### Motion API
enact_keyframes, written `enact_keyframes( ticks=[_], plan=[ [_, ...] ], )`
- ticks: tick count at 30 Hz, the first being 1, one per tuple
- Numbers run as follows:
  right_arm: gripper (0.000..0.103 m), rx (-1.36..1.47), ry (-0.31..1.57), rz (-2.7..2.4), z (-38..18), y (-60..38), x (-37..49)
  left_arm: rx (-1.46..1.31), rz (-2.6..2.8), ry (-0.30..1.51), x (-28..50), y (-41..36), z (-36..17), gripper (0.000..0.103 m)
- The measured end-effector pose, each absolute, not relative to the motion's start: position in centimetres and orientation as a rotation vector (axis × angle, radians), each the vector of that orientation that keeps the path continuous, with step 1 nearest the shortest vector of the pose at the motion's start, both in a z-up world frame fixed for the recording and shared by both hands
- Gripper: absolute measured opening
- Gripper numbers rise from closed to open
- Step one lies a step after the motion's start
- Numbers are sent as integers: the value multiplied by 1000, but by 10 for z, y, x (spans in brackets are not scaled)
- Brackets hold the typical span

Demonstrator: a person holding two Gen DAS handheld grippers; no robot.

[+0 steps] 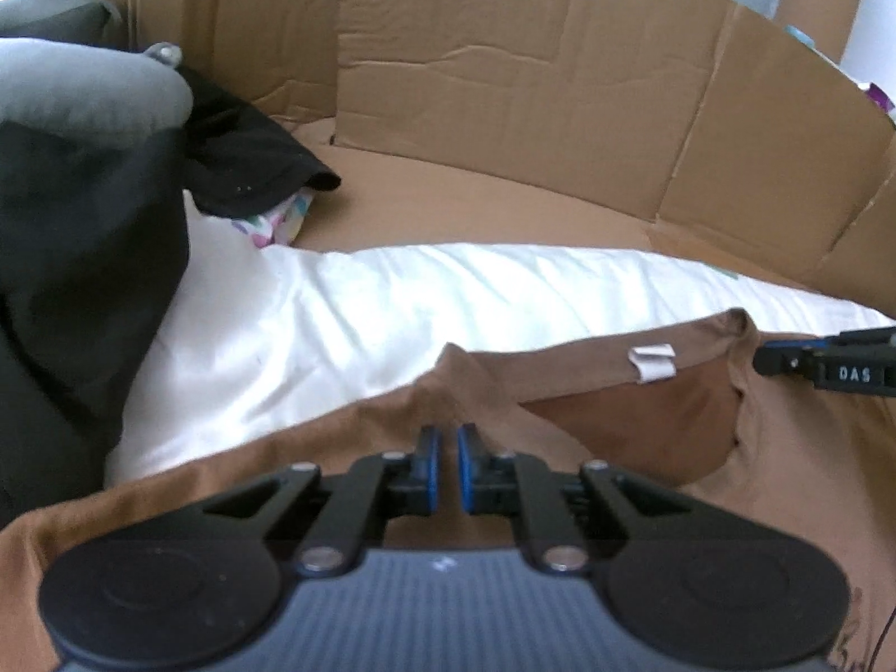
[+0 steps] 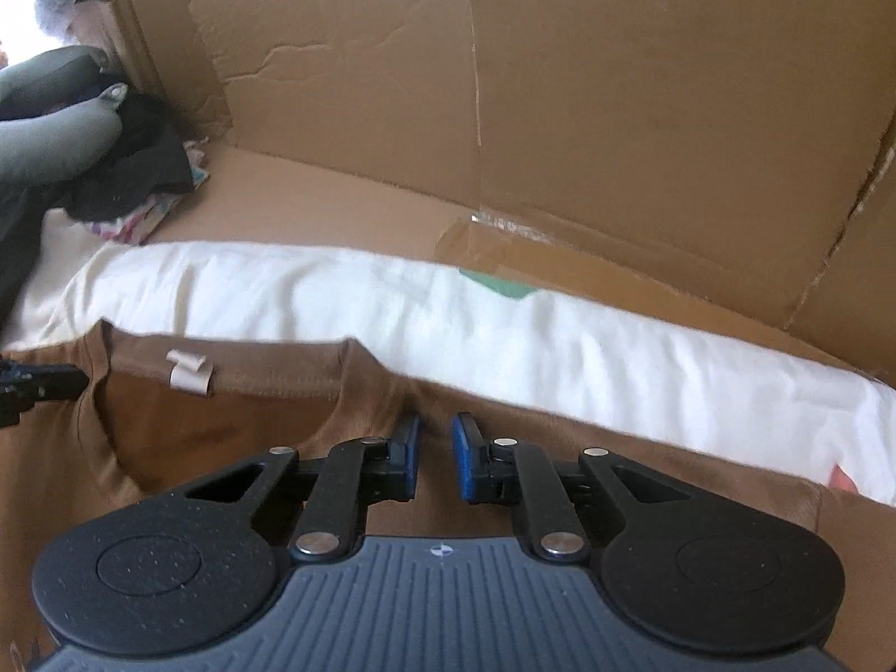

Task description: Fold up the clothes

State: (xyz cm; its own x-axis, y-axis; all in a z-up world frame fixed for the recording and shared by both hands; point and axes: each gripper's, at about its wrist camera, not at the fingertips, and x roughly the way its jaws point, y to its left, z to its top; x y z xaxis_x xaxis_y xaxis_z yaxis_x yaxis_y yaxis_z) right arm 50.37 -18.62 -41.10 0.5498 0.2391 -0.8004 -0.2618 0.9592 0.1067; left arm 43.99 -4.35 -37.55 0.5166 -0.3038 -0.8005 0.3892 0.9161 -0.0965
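Note:
A brown T-shirt [image 1: 336, 448] [image 2: 224, 448] lies flat on a white cloth [image 1: 336, 308] [image 2: 560, 347], collar facing away, with a white neck label [image 1: 652, 364] [image 2: 189, 375]. My left gripper [image 1: 446, 431] is at the shoulder just left of the collar, shut on a puckered ridge of the brown fabric. My right gripper [image 2: 435, 420] is at the shoulder right of the collar. Its blue pads stand a small way apart, with wrinkled fabric lying between the tips. Each gripper shows at the edge of the other's view: the right gripper [image 1: 761, 361] and the left gripper [image 2: 73, 378].
A heap of black and grey clothes [image 1: 84, 224] [image 2: 140, 168] sits at the left, over a patterned piece [image 1: 280, 221]. Cardboard walls [image 1: 504, 84] [image 2: 616, 84] stand behind and to the right, and a bare cardboard floor [image 1: 476, 207] lies beyond the white cloth.

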Motion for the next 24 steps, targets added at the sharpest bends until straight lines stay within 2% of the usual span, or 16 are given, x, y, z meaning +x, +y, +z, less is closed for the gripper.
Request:
enact_keyframes(
  ticks=[8,10,12,15,16,17,18,19,20,23,24],
  plan=[
    [20,-10,917,292,-415,-176,510,145,-425,950,445,-48,-373,9],
    [19,-16,915,305,-415,-175,511,150,-424,956,446,-49,-370,13],
    [19,-29,918,327,-415,-175,514,153,-427,959,445,-50,-365,33],
    [21,45,926,342,-406,-191,516,134,-453,964,443,-50,-354,43],
    [28,80,913,338,-399,-198,515,131,-460,968,443,-51,-349,45],
    [38,114,899,334,-393,-204,513,132,-465,970,441,-51,-343,50],
    [43,125,880,339,-385,-209,509,131,-471,968,440,-52,-338,60],
    [48,131,872,349,-380,-213,505,131,-477,967,438,-52,-333,64],
    [48,137,866,359,-374,-217,501,133,-484,964,436,-53,-327,70],
    [57,164,864,375,-360,-229,488,156,-488,968,430,-58,-311,73],
    [58,175,868,377,-356,-234,483,159,-483,975,428,-60,-305,77]
  ],
)
